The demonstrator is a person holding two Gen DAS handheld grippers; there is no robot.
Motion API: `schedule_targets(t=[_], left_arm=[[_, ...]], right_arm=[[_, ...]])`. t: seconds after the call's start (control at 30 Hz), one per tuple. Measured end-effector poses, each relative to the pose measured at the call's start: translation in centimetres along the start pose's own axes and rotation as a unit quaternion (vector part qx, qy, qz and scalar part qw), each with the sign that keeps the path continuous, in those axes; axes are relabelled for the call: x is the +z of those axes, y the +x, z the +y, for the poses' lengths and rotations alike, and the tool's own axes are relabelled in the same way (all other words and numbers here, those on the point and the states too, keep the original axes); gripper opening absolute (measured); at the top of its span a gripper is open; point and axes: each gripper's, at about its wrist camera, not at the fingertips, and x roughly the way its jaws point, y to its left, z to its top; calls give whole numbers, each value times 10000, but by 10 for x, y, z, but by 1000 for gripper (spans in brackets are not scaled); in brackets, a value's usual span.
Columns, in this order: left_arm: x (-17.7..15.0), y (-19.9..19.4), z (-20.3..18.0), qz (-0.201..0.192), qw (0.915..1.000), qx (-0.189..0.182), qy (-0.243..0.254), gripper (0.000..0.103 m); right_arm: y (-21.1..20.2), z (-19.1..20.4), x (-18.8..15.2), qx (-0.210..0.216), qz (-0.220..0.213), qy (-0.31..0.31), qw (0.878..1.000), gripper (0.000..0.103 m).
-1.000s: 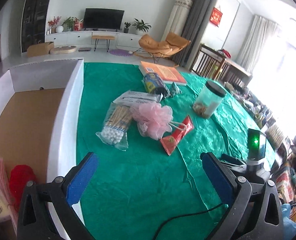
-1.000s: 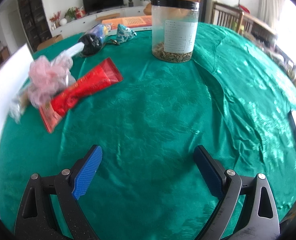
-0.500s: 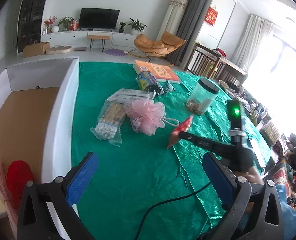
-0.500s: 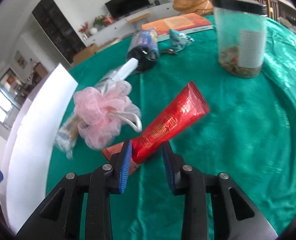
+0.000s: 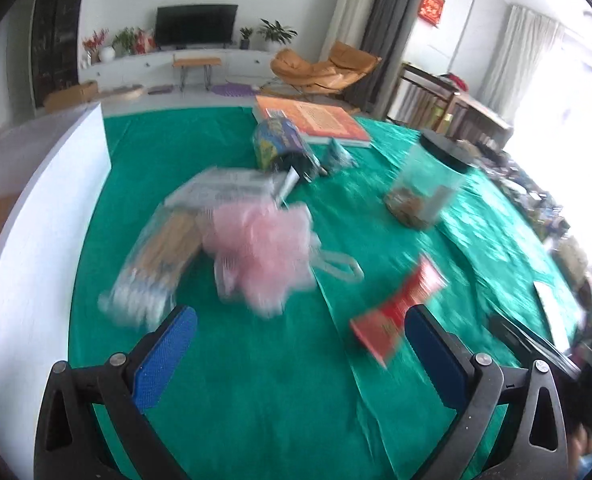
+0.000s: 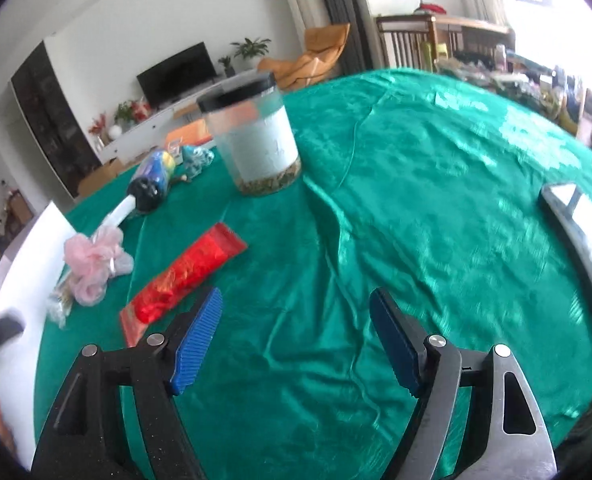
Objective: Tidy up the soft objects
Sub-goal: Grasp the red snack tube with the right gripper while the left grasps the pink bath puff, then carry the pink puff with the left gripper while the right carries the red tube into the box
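A pink bath pouf point(image 5: 261, 246) lies on the green tablecloth point(image 5: 255, 392) beside a clear bag of cotton swabs point(image 5: 157, 264); the pouf also shows in the right wrist view point(image 6: 91, 264). A red foil pouch point(image 5: 396, 316) lies flat on the cloth, seen too in the right wrist view point(image 6: 183, 276). My left gripper point(image 5: 300, 354) is open and empty, just short of the pouf. My right gripper point(image 6: 296, 334) is open and empty, right of the red pouch.
A white-walled box point(image 5: 35, 232) stands at the table's left edge. A clear jar with a black lid point(image 6: 253, 142), a blue can on its side point(image 5: 279, 148), an orange book point(image 5: 316, 118) and a small patterned pouch point(image 5: 338, 156) sit farther back. A flat grey device point(image 6: 580, 248) lies right.
My right gripper, shut on the red pouch half a second ago, has opened and drawn back; the pouch lies on the cloth. My left gripper has moved closer to the pouf.
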Motion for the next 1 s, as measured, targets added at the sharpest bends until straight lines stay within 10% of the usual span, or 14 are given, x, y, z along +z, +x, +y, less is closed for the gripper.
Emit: schedule_targets(t=[0.1,0.17,0.2,0.27,0.43,0.6,0.73,0.8,0.93,0.97,1.0], left_arm=[[22,51,0,233,9986,445,-138,101],[24,69,3,386,9989,205,-194,77],[22,74,4,468,9985,181,-197,44],[12,67,8,473,9988,135,-79,27],[-31,-1,12,665,9960,-356,482,26],[-69,-30,14,797,9915,-86,1030,36],[-71,-24,10,610,9922,8,1083,84],[-65,-22,6,417,9934,63,1069,90],[-54,-1,6,464,9937,198,1003,77],[-53,3,10,478,9948,122,887,46],[-50,5,16,553,9959,49,708,40]], right_arm=[[-3,1,1,119,-104,7,9999,80],[-3,0,-3,163,-52,27,9998,80],[-2,-2,-3,156,-23,50,9999,80],[-2,-7,0,179,-1,155,9997,80],[0,-21,3,434,-38,521,9977,80],[7,-8,2,1129,353,651,9908,80],[31,19,7,1557,875,892,9799,79],[48,35,16,1408,1094,951,9794,79],[76,71,30,915,1409,461,9847,74],[81,80,31,831,1513,224,9847,49],[83,86,32,677,1536,-14,9858,25]])
